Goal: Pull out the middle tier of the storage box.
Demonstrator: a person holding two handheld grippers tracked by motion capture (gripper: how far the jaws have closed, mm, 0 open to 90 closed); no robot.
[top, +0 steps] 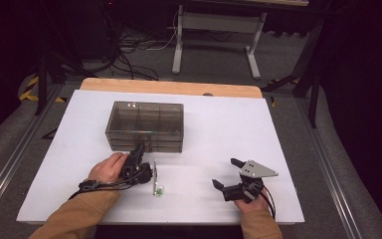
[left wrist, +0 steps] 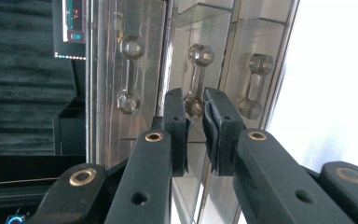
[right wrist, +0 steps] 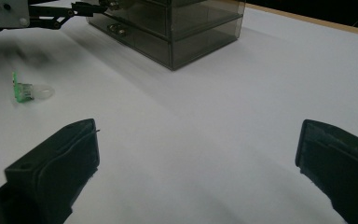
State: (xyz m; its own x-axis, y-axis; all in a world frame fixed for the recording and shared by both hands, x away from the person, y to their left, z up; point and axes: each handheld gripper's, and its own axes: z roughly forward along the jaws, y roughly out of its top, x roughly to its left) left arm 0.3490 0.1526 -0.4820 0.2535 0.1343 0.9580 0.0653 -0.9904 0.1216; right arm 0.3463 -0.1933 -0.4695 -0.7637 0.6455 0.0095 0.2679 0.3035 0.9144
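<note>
1. White tabletop (top: pixel 219 124) carries everything. Nearest the person, the right gripper (top: pixel 227 174) rests low on it with its jaws spread wide and nothing between them; it reads as parked, kept out of the way while the other hand works.
2. Between the two hands lies a small green part (top: pixel 157 189), loose on the table beside the left gripper, touched by neither tool. The right gripper view shows it as a green block with a clear loop (right wrist: pixel 28 91).
3. Farther in, the left gripper (left wrist: pixel 195 109) is laid on its side so that its jaws line up with the bar-shaped middle handle (left wrist: pixel 196 77) of the smoky clear drawer box (top: pixel 145 126). The jaws are drawn close, pinching the lower end of that handle, a hold that looks meant for pulling the drawer out.
4. Beyond, the box stands mid-table with all its drawers looking shut.
</note>
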